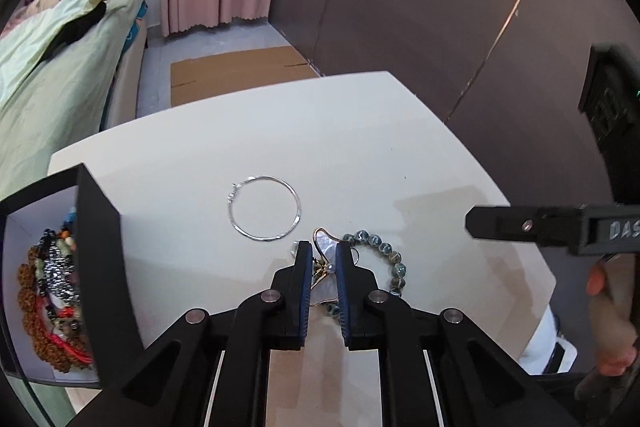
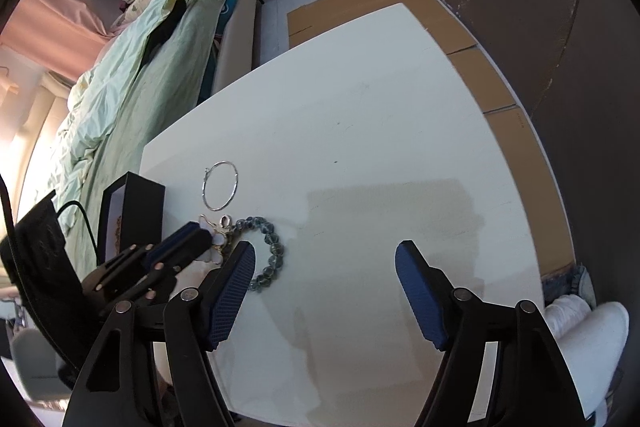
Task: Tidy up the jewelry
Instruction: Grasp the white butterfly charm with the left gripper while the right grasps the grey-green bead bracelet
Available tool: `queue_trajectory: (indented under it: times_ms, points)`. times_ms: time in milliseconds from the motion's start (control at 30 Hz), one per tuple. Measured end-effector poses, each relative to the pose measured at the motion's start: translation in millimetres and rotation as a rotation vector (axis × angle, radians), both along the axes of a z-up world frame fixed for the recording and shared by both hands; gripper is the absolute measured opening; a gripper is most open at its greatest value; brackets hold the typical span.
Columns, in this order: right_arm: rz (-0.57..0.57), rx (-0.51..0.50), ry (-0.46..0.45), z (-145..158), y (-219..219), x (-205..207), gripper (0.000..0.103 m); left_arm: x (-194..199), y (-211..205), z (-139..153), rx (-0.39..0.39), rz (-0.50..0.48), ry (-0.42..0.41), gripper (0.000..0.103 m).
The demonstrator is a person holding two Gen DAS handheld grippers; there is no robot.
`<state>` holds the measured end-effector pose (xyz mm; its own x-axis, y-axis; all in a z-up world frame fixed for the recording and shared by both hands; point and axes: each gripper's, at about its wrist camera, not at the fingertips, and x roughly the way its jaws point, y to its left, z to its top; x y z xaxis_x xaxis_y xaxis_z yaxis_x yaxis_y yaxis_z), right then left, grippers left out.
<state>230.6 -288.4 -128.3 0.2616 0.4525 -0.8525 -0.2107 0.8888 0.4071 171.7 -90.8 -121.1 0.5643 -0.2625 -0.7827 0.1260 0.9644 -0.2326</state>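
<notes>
Pearly gold-rimmed butterfly pendant (image 1: 326,255) between narrowed left tongs (image 1: 323,251); right tongs (image 2: 325,259) wide, bare.

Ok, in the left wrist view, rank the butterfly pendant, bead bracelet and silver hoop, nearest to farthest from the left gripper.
1. Butterfly pendant: between the left gripper fingers.
2. Bead bracelet: just right of the fingers.
3. Silver hoop: ahead, slightly left.

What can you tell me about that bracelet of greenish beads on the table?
The beaded bracelet is a loop of round, glossy grey-green beads that look like stone or glass. It lies flat on the white table, partly under a gold-rimmed white pendant. The left gripper straddles that pendant, hiding the bracelet's near side.
</notes>
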Motion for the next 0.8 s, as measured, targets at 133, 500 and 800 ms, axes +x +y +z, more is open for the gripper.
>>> queue_trajectory:
  times_ms: [133,500,800]
  points:
    - [0.025,-0.014,-0.004,-2.2,10.0,-1.5,0.073,-5.3,15.7,12.5,-0.021,0.031,-0.018,0.012]
    - [0.139,-0.110,-0.025,-11.6,51.9,-2.8,0.045,-18.8,67.9,44.4,-0.057,0.152,-0.067,0.012]
    - [0.193,-0.258,-0.075,-20.2,84.3,-7.8,0.022,-36.9,107.0,65.9,-0.063,0.227,-0.095,0.012]
